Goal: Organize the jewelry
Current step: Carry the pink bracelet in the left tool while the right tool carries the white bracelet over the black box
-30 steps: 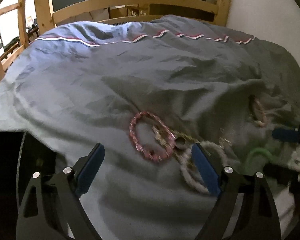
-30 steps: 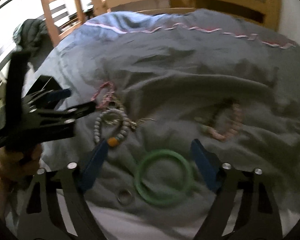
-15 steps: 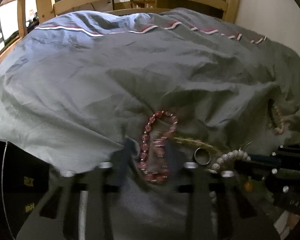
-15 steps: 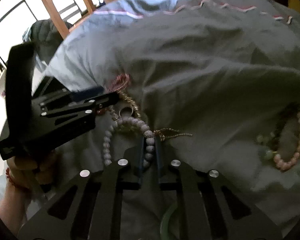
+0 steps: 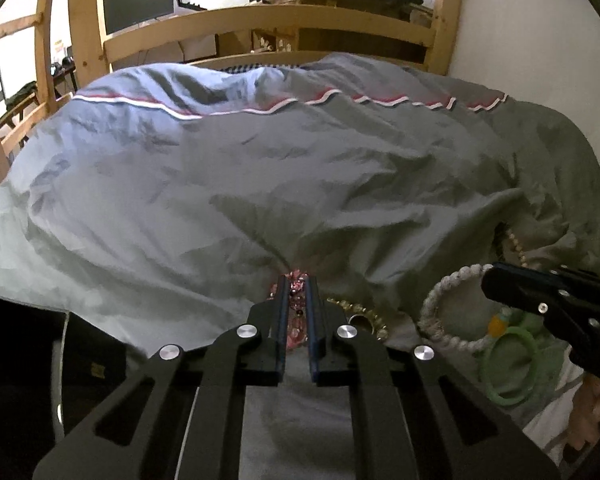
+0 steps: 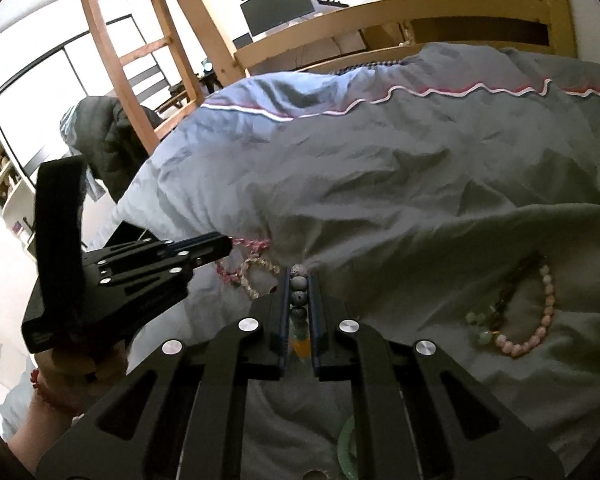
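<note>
On the grey duvet (image 5: 260, 200) my left gripper (image 5: 296, 280) has its jaws closing, with the pink bead bracelet (image 5: 296, 312) pinched between the pads. From the right wrist view, that pink bracelet (image 6: 252, 245) trails from the left gripper (image 6: 224, 246). My right gripper (image 6: 300, 276) is shut on the white bead bracelet (image 6: 299, 296), whose orange bead (image 6: 300, 346) sits lower between the fingers. In the left wrist view, the white bracelet (image 5: 432, 308) hangs from the right gripper (image 5: 490, 280). A green bangle (image 5: 512, 372) lies beneath it.
A gold chain (image 5: 340, 304) and a metal ring (image 5: 358, 320) lie between the two bracelets. A peach bead bracelet (image 6: 540, 320) rests on the duvet to the right. A black box (image 5: 28, 344) stands at the bed's left edge. A wooden bed frame (image 5: 268, 24) rises behind.
Both grippers went from wide open to closed, the left on the pink bracelet, the right on the white one. Both have lifted slightly, pulling the bracelets up off the duvet.
</note>
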